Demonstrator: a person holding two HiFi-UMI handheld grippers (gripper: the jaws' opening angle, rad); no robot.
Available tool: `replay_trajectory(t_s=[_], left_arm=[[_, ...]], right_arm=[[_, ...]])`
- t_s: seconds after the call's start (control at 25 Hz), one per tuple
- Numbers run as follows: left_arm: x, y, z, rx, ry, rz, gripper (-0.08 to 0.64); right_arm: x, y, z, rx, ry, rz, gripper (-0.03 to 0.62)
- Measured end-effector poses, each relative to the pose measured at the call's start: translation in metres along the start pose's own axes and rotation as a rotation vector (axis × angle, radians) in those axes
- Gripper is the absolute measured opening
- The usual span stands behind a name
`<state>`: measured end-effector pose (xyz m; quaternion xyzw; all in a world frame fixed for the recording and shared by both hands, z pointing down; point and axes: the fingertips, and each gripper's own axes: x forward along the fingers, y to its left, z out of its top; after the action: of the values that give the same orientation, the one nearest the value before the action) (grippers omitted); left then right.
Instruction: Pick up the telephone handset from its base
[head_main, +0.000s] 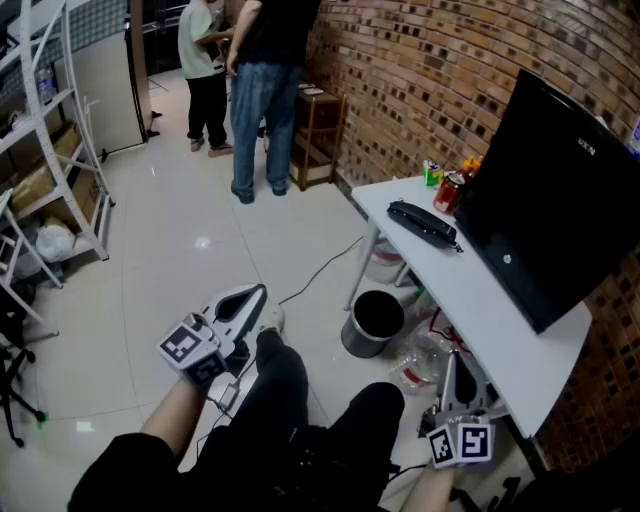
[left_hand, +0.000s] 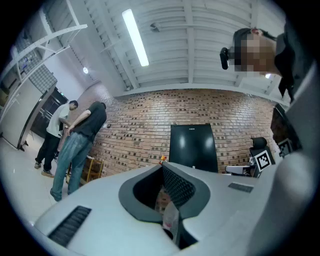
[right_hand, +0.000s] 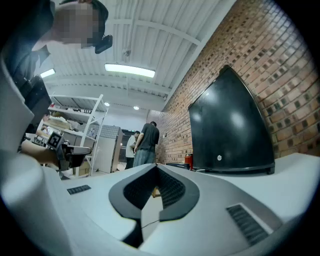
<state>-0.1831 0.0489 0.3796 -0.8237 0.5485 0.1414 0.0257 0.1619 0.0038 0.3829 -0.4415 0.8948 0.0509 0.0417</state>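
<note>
The left gripper (head_main: 255, 295) and right gripper (head_main: 450, 362) are hanging closed and empty; one should be opening before straddling the telephone handset (head_main: 424, 224) crosswise.

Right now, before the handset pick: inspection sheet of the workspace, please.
Surface: white table along the brick wall.
Job's things: black telephone handset lying on the table, untouched.
Clutter: monitor; cans beside it.
Grippers: left gripper and right gripper both short of the table, tongs shut, nothing in them.
Cables: one cable across the floor towards the table.
Surroundings: bin and plastic bags under the table; two people standing beyond; shelf rack at left.
</note>
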Motion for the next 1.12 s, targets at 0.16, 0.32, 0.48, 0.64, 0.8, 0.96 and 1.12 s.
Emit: replay_trajectory(t_s=[0.16, 0.32, 0.48, 0.64, 0.8, 0.96, 1.12], left_arm=[[0.009, 0.0, 0.025, -0.022, -0.055, -0.023, 0.005], [0.02, 0.0, 0.022, -0.007, -0.051, -0.024, 0.005], [0.041, 0.002, 0.02, 0.008, -0.018, -0.061, 0.005], [0.072, 0.016, 0.026, 0.1, -0.006, -0.097, 0.005], [0.105, 0.052, 0.008, 0.079, 0.004, -0.086, 0.005], [0.144, 0.073, -0.007, 0.053, 0.001, -0.104, 0.005], [0.188, 0.071, -0.021, 0.042, 0.007, -0.17, 0.005]], right_arm=[[0.006, -0.012, 0.01, 0.0, 0.071, -0.024, 0.009], [0.01, -0.015, 0.015, 0.019, 0.084, 0.0, 0.009], [0.03, -0.011, 0.021, -0.051, 0.118, 0.049, 0.009], [0.055, -0.014, 0.037, -0.068, 0.091, 0.067, 0.009], [0.084, -0.018, 0.028, -0.032, 0.079, 0.09, 0.009], [0.115, -0.028, 0.021, -0.046, 0.106, 0.099, 0.01], [0.144, -0.045, 0.017, -0.05, 0.111, 0.088, 0.009]])
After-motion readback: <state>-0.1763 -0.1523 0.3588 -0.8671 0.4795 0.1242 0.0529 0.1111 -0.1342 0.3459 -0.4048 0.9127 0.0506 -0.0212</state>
